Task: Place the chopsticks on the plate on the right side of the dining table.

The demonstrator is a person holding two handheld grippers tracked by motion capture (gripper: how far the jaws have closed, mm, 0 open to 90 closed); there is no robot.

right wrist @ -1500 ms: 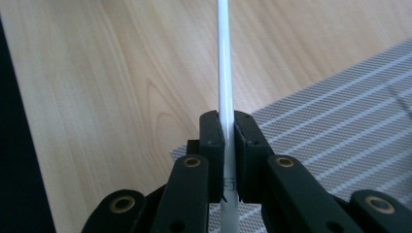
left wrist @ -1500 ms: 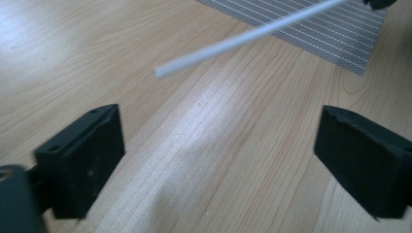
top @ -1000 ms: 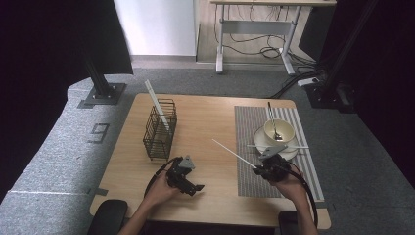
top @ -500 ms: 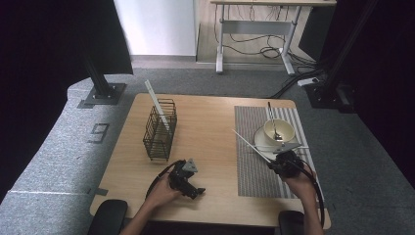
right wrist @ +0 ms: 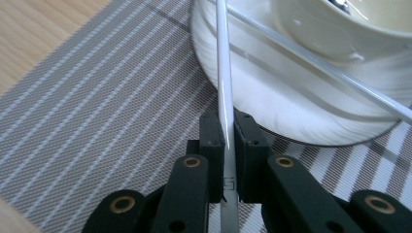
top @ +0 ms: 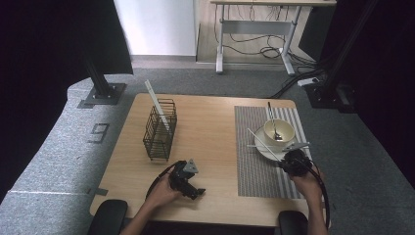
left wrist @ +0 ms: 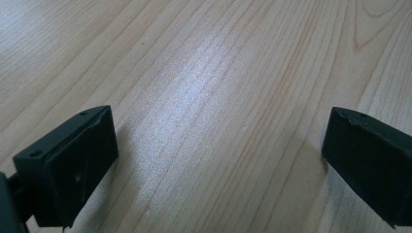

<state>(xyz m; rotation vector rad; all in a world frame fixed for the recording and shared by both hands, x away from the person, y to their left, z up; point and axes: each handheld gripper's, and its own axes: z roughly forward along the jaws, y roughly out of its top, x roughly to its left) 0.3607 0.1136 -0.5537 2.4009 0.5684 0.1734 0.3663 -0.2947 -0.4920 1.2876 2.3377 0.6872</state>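
Note:
My right gripper (top: 292, 162) is at the near right of the striped placemat (top: 257, 171), shut on a white chopstick (top: 262, 139) that slants up and left past the plate's edge. In the right gripper view the jaws (right wrist: 227, 133) pinch this chopstick (right wrist: 222, 73) just in front of the white plate (right wrist: 272, 107). A second chopstick (right wrist: 316, 63) lies across that plate, against the cream bowl (right wrist: 330, 24). The bowl (top: 279, 131) holds a spoon (top: 272, 120). My left gripper (top: 188, 180) rests open on bare wood (left wrist: 218, 145), nothing between its jaws.
A black wire basket (top: 159, 131) stands at the table's left-centre with one white chopstick (top: 155, 103) leaning out of it. Bare wooden tabletop (top: 210, 132) lies between basket and placemat. A desk frame and cables stand on the floor beyond the table.
My right gripper has carried the chopstick rightward along the placemat, up to the plate's near edge. The left gripper has stayed almost still.

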